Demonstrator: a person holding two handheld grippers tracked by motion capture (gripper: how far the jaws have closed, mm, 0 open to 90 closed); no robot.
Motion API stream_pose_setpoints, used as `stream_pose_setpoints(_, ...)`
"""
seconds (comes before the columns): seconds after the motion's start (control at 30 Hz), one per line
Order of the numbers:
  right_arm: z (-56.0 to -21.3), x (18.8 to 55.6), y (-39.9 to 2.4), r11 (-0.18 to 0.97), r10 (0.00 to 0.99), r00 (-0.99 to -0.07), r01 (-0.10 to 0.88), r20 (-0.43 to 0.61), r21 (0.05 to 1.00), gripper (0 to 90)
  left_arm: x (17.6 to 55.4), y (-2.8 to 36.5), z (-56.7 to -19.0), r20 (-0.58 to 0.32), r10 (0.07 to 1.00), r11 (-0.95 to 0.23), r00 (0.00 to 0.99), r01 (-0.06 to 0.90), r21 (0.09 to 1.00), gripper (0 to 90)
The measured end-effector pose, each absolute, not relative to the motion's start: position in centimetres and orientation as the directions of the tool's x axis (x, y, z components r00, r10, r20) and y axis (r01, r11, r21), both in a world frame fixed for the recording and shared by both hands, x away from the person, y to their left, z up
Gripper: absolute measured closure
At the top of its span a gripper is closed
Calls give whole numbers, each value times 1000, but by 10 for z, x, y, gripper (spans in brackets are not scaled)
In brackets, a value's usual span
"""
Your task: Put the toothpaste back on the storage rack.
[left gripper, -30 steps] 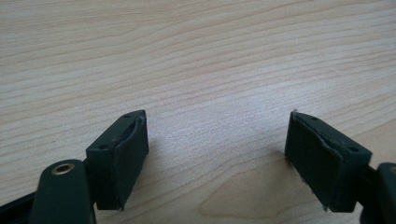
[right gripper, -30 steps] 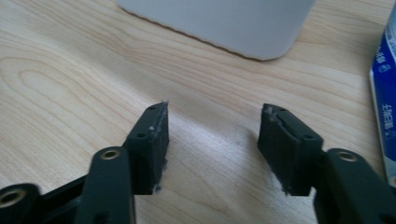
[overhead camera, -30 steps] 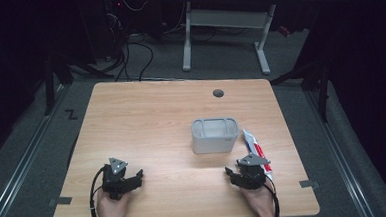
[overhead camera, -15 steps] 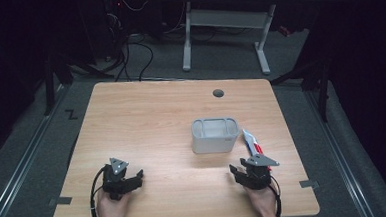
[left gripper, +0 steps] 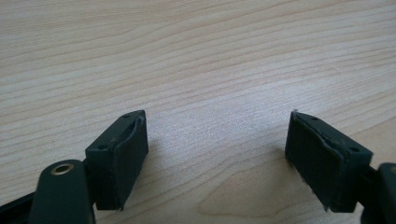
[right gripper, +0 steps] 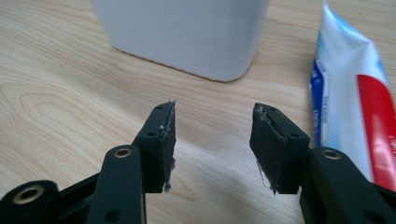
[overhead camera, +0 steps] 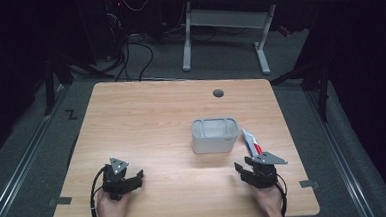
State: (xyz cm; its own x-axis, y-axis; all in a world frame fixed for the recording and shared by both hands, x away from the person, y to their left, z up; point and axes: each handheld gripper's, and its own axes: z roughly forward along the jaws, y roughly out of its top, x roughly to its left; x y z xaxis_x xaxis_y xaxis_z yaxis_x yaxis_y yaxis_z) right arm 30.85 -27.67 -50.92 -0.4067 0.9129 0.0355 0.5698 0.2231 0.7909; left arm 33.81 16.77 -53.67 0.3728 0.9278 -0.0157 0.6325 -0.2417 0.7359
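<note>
Right gripper view: toothpaste tube (right gripper: 355, 107) lies just right of the empty, closing right claw (right gripper: 212, 135).

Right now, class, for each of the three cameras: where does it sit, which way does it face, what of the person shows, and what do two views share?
High view: above the person's side, facing forward and down on the table; both hands, left hand-held gripper, right hand-held gripper.
Left gripper view: on that gripper, facing bare tabletop; its open jaws.
Right gripper view: on that gripper, facing the white container and tube; its jaws, nothing between.
Shared: high and right gripper views show container and tube.
</note>
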Motion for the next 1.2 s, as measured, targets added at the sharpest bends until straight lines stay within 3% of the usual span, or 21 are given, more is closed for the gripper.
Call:
stream_pose_setpoints(0.67,-489,304,-298,197,934,-357,528,6,826,511,338,168,-537,-16,927,-242,374,632,736,219)
stream_pose_setpoints(1.2,-475,322,-317,193,954,-299,580,-14,791,486,338,168,-537,-16,927,-242,374,631,737,224)
